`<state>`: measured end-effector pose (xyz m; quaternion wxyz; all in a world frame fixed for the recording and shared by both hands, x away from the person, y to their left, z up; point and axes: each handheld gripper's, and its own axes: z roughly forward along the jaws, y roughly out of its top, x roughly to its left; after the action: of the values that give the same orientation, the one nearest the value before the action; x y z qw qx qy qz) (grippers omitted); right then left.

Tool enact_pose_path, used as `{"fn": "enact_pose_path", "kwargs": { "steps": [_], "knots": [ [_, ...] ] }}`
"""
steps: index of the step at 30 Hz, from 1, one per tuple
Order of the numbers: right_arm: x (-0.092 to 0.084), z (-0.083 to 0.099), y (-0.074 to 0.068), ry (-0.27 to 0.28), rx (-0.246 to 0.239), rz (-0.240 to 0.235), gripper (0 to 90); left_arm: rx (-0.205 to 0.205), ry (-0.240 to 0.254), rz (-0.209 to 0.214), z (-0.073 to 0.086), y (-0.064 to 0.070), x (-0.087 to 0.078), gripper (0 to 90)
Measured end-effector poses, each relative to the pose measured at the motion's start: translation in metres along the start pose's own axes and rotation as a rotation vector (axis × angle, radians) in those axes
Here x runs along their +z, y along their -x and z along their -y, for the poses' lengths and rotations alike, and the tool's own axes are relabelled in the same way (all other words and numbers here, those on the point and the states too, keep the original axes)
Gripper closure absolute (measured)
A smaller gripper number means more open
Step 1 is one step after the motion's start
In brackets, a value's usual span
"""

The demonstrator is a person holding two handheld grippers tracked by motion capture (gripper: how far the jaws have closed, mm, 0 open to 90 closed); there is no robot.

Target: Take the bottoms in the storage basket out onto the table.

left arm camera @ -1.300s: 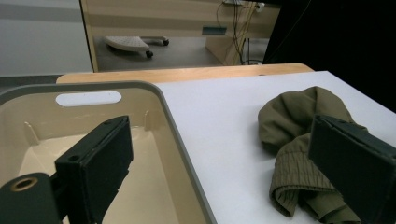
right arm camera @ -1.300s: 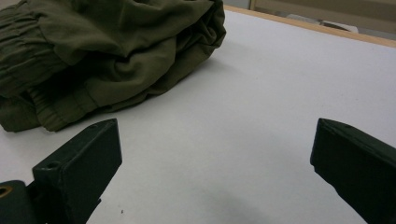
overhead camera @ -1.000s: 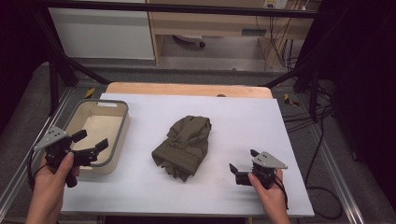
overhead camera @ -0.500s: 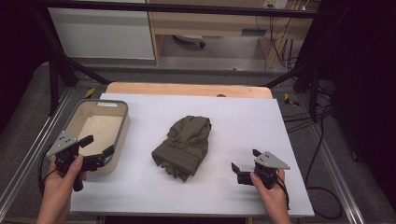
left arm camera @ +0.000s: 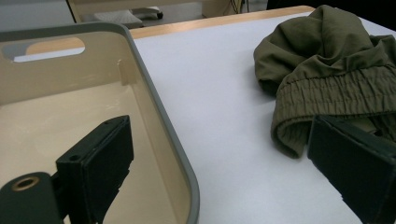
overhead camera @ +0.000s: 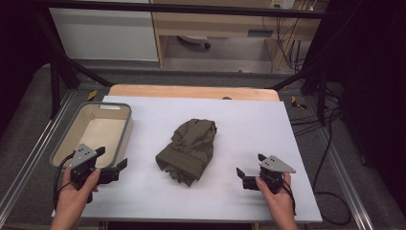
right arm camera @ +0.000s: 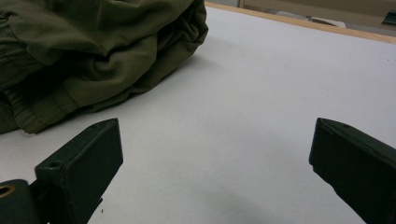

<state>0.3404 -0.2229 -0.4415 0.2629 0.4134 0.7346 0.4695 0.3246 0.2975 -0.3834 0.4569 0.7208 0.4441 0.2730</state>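
A white counter [overhead camera: 239, 124] is being shown under the high view, with a strip of pale wood exposed along its far edge. Beyond it, a grey floor, a wooden cabinet [overhead camera: 215, 24] and loose cables [overhead camera: 287, 43] are being seen, and dark frame bars are crossing the room at both sides.

Since the earlier frames, the left gripper [overhead camera: 111, 167] is being drawn back toward the near edge of the counter, off the bin's near right corner, while the right gripper [overhead camera: 248, 175] is being kept almost where it was, near the front right of the counter.

A beige plastic bin [overhead camera: 64, 139] with a grey rim is being seen at the left of the counter; nothing is being held inside it, and a handle slot is being shown in its far wall.

An olive-green garment [overhead camera: 189, 148], crumpled with an elastic waistband facing the near side, is lying at the middle of the counter, between the two grippers and apart from both. The jaws of the left gripper are being held wide apart, straddling the bin's right wall in the left gripper view, and nothing is being gripped. The jaws of the right gripper are likewise being held wide apart over bare counter.
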Motion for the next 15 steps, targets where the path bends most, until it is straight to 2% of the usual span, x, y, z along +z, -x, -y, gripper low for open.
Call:
{"fn": "enact_pose_path", "kwargs": {
  "steps": [1, 7, 15],
  "knots": [
    [0.0, 0.0, 0.0, -0.001, 0.002, -0.001, 3.4, 0.001, 0.012, -0.009, 0.002, 0.0, -0.001, 6.9],
    [0.002, 0.0, 0.0, -0.009, -0.003, -0.007, 3.4, -0.013, 0.021, 0.003, 0.014, -0.003, -0.005, 6.8],
    [0.002, 0.0, -0.001, -0.009, -0.01, -0.013, 3.3, -0.031, 0.035, 0.006, 0.021, -0.005, -0.005, 6.8]
  ]
}}
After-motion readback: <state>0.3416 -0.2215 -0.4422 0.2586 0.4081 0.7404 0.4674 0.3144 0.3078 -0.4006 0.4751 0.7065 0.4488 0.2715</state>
